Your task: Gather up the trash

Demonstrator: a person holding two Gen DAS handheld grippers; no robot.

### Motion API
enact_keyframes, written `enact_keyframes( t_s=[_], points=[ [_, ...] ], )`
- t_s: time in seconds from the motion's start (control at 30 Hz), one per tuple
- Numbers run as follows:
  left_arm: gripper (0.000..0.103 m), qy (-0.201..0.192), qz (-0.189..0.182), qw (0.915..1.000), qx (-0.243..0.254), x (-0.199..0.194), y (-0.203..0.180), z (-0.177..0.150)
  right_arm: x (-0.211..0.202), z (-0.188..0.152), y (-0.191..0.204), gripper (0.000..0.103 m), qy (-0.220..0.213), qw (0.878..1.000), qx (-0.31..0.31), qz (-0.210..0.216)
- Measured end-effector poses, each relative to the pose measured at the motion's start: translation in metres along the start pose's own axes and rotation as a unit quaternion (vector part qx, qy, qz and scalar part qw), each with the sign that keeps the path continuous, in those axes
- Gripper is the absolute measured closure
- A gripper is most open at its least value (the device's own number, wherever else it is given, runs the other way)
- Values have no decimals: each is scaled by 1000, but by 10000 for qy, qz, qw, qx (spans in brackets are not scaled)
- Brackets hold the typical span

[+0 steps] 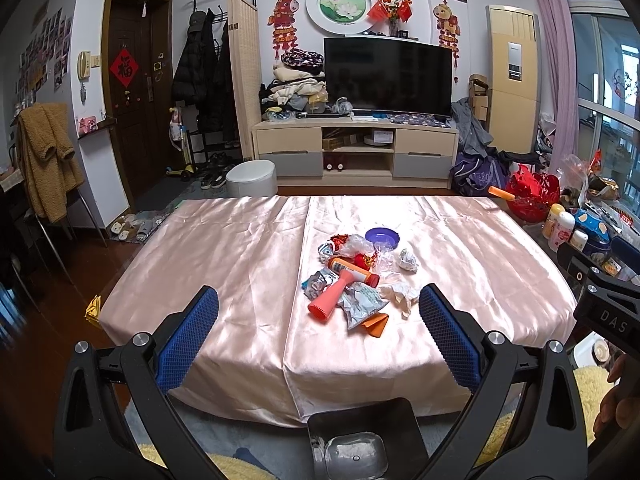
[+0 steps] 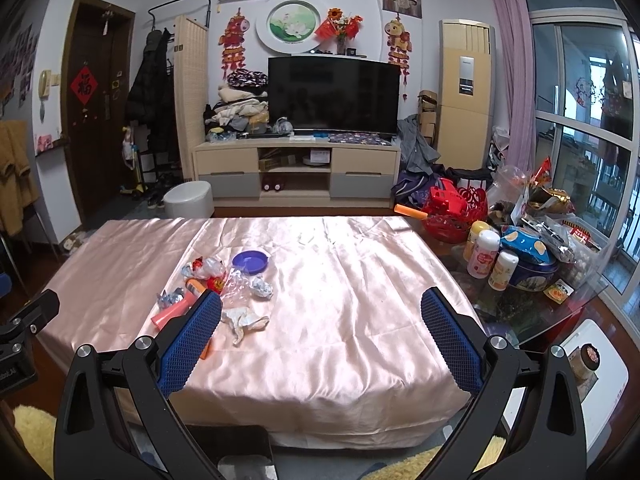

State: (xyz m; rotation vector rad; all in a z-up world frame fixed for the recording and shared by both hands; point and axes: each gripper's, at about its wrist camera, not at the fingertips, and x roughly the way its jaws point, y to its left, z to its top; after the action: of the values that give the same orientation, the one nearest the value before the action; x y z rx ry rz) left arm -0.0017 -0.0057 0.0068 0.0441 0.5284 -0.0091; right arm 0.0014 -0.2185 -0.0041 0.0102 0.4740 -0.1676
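A heap of trash lies on the pink satin tablecloth: a coral plastic funnel-shaped piece, an orange tube, crumpled foil wrappers, a white tissue and a purple lid. My left gripper is open, held back from the table's near edge, with the heap showing between its blue pads. My right gripper is open too, empty, facing the bare cloth. In the right wrist view the heap sits left of centre, and the left blue pad hides part of it.
A side table at the right holds bottles, a blue tin and snack bags. A dark bin stands below the table's near edge. Behind are a white stool, a TV cabinet and a chair with a brown coat.
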Motion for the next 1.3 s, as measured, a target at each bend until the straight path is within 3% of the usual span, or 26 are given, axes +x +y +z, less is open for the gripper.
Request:
enact_keyframes(
  t_s=[0.77, 1.17, 1.3],
  points=[
    [8, 44, 18, 10000, -31, 3, 3, -4, 4, -4, 1, 3, 47, 10000, 8, -17],
    [8, 394, 115, 9991, 69, 43, 4, -13, 41, -12, 6, 3, 370, 9993, -74, -34],
    [8, 600, 215, 9979, 114, 66, 7, -20, 62, -18, 6, 3, 588, 9982, -65, 138]
  ],
)
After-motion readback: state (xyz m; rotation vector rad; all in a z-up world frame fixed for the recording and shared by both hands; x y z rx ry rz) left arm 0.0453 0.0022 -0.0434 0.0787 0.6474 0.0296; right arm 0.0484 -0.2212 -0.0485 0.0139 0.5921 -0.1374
